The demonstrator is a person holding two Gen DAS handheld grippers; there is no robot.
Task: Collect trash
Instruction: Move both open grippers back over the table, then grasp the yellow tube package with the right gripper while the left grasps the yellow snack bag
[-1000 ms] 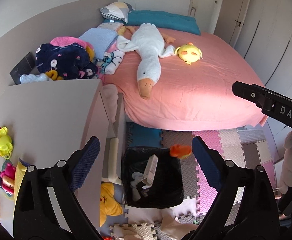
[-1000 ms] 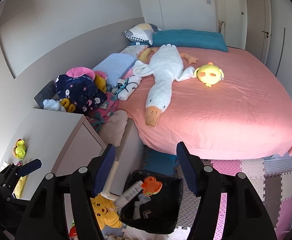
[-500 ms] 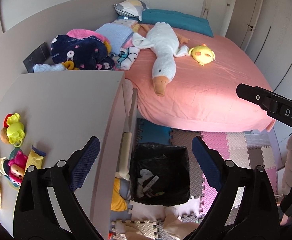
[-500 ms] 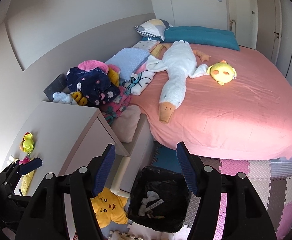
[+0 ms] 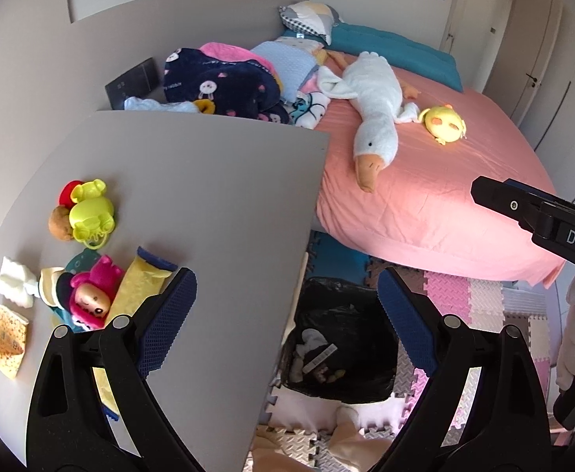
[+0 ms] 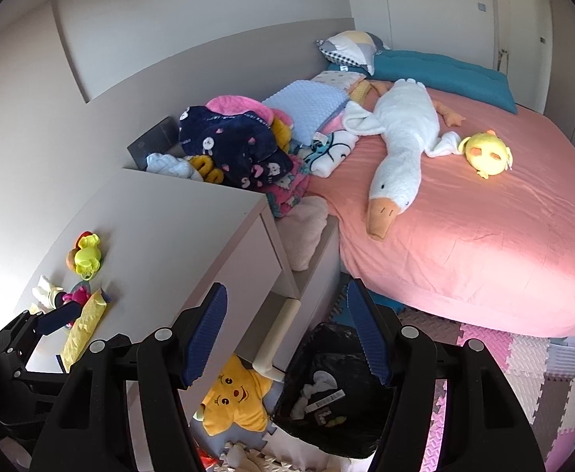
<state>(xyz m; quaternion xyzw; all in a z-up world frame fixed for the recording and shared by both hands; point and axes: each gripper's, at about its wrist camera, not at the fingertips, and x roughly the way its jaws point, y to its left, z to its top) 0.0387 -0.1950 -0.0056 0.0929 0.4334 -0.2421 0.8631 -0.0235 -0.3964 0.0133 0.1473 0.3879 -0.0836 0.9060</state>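
Observation:
A black-lined bin [image 5: 342,350] stands on the floor between the grey cabinet and the bed, with white scraps and a barcoded piece inside; it also shows in the right wrist view [image 6: 330,397]. My left gripper [image 5: 287,299] is open and empty, above the cabinet's right edge. My right gripper [image 6: 287,314] is open and empty, above the bin's left side. A yellow wrapper [image 5: 138,291] lies on the cabinet top by the left fingertip and shows in the right wrist view [image 6: 85,324]. A crumpled yellow paper [image 5: 6,340] and a white scrap [image 5: 14,287] lie further left.
The grey cabinet top [image 5: 208,196] also carries a pink doll [image 5: 90,299] and a yellow-green toy [image 5: 90,216]. A pink bed [image 5: 425,196] with a plush goose [image 5: 373,118] stands behind. A yellow star plush [image 6: 236,401] lies on the foam floor mats [image 5: 484,303].
Both grippers have swung left over the cabinet top. An orange item and a white box fell into the bin. The cabinet-top toys and wrapper have come into fuller view.

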